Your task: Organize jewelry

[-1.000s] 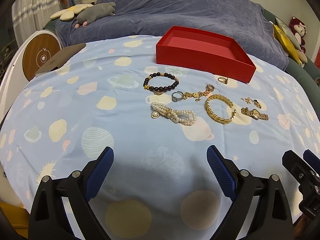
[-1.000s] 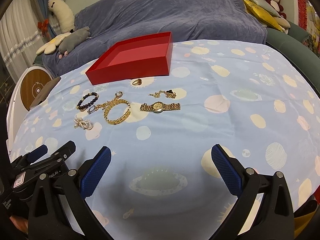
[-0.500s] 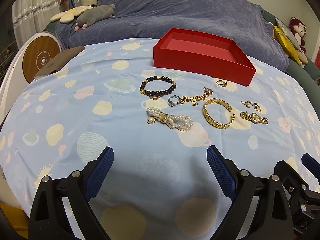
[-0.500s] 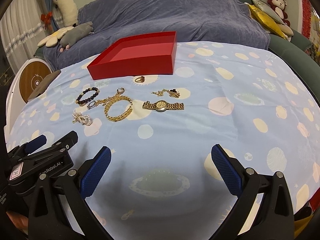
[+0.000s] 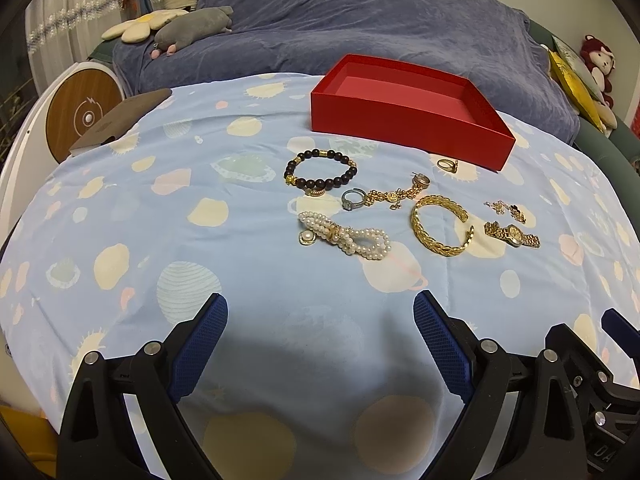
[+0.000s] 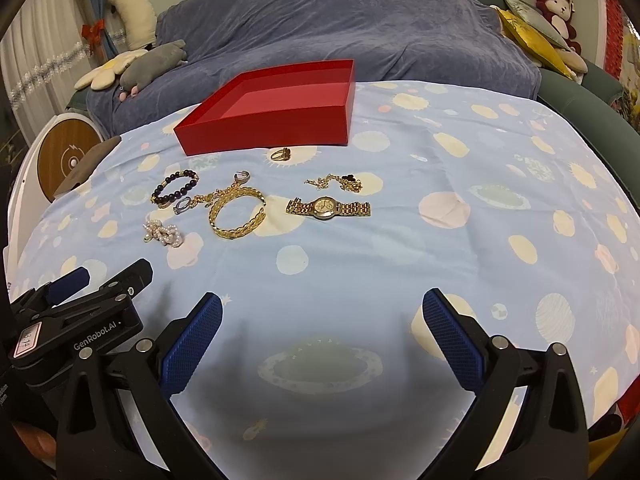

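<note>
Red box [image 5: 408, 118] sits empty at the bench's [image 5: 120, 240] far side; jewelry's all loose on the cloth in front of it: watch [image 6: 328, 207], bangle [image 5: 440, 230], pearls [image 5: 348, 236]; left hand-held gripper [image 5: 320, 340] and right hand-held gripper [image 6: 322, 334] both gape wide, holding nothing.

A wide stretch of bare light-blue planet-print cloth [image 6: 320, 280] lies open on the near side, and its whole right half is free. The scattered gold, pearl and dark-bead jewellery [image 5: 400, 208] crowds the middle left, its pieces lying close together or touching. The open red cardboard box [image 6: 276, 120] blocks the far side, just beyond a small gold ring [image 6: 280, 155].
</note>
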{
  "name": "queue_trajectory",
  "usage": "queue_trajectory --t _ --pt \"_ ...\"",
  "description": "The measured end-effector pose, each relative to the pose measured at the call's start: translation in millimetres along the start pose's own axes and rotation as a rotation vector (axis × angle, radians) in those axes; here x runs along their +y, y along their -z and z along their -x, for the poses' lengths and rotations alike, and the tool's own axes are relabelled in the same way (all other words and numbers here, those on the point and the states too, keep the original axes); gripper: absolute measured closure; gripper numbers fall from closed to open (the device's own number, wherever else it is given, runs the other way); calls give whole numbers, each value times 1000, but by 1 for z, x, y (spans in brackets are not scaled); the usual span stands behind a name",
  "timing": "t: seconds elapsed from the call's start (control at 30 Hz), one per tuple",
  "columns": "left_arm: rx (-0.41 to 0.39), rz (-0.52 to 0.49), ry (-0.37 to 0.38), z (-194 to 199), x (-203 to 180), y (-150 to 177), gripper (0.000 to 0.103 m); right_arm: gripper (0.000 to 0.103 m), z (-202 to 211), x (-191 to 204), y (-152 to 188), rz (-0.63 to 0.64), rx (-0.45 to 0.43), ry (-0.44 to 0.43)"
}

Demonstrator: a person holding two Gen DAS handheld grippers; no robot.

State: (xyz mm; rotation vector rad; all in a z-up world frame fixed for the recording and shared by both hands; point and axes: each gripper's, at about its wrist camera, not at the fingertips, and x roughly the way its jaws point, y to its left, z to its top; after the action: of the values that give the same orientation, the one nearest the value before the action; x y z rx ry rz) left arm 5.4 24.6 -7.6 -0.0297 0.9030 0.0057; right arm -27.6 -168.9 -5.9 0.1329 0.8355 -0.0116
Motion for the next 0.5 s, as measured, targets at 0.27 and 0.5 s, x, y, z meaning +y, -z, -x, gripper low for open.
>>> queue_trajectory --t 0.27,0.5 --pt "28 133 83 -13 20 -15 11 5 -11 -1 2 -7 21 2" --pt "40 157 94 -39 10 -46 14 5 -27 0 0 -25 53 -16"
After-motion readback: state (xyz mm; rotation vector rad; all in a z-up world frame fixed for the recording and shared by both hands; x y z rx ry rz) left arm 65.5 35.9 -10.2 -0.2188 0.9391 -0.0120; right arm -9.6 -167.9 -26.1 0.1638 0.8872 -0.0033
